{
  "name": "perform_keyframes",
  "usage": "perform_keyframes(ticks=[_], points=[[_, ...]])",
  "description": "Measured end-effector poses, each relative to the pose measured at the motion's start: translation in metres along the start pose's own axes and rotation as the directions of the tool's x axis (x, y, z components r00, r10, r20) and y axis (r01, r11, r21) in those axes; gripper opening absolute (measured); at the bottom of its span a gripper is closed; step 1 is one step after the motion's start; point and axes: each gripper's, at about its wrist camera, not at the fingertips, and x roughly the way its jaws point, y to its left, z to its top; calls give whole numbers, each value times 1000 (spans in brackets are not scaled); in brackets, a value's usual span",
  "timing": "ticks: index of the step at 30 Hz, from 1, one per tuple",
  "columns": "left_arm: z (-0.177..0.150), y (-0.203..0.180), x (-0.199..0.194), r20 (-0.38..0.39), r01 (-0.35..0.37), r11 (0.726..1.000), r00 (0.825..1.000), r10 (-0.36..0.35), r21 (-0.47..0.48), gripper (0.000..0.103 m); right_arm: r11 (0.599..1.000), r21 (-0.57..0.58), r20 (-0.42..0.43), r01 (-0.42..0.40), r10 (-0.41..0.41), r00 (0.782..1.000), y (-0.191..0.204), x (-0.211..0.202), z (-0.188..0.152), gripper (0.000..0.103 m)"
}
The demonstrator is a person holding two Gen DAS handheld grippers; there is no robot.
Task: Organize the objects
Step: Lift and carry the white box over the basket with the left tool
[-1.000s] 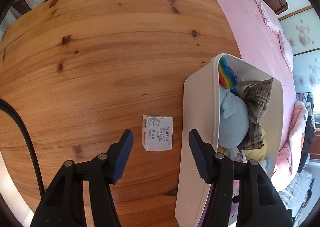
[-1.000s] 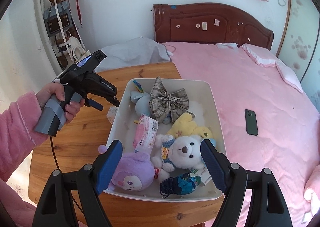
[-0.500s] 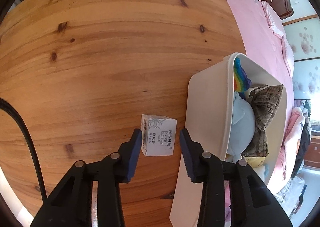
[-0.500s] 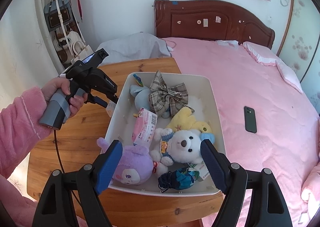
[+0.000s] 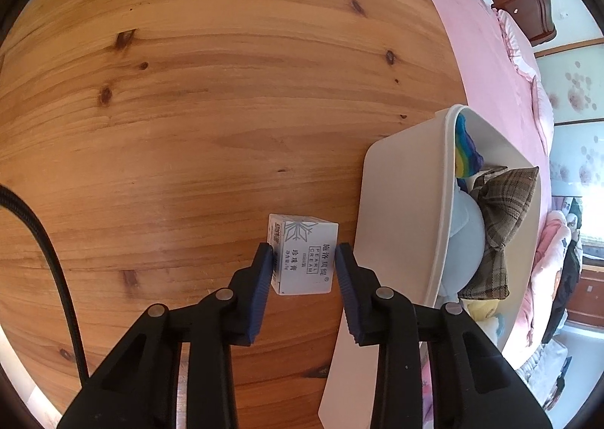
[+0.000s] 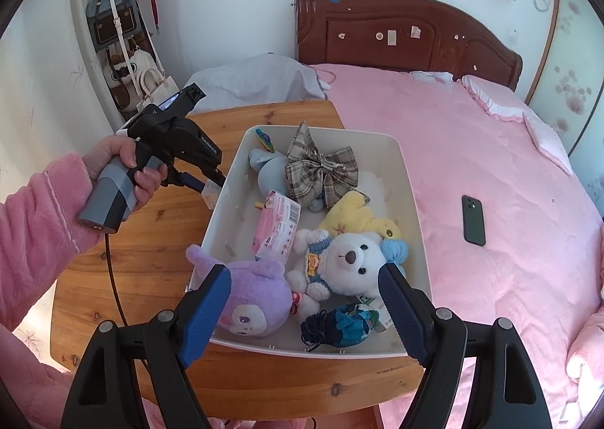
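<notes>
I'm pointing my left gripper [image 5: 304, 263] steeply down, its jaws pressing on the small white box [image 5: 304, 255] between them. I'm holding my right gripper [image 6: 304, 295] tilted downward, jaws standing wide apart, gripping nothing.

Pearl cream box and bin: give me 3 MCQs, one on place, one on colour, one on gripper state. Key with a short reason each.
1. Where is the small white box?
A. inside the white bin
B. on the wooden table beside the bin
C. on the pink bed

2. What colour is the plush nearest the right gripper's left finger?
A. purple
B. green
C. red

3. How does the left gripper stand?
A. wide open over the bin
B. shut on the box
C. holding a phone

Key:
1 B: the box sits on the wooden table just outside the white bin.
2 A: the purple plush lies by that finger.
3 B: the left gripper has its pads on the box's two sides.
</notes>
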Motion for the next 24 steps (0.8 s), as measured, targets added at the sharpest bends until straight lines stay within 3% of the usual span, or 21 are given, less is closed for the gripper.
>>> perform_keyframes(ticks=[8, 24], points=[[-3, -5, -12, 22, 4, 1000, 1000, -4, 0, 36, 1000, -22, 18, -10, 10, 1000, 1, -7, -5, 81], [-25, -49, -90, 161, -9, 994, 987, -9, 107, 37, 978, -194, 112, -76, 99, 989, 10, -32, 0, 81]])
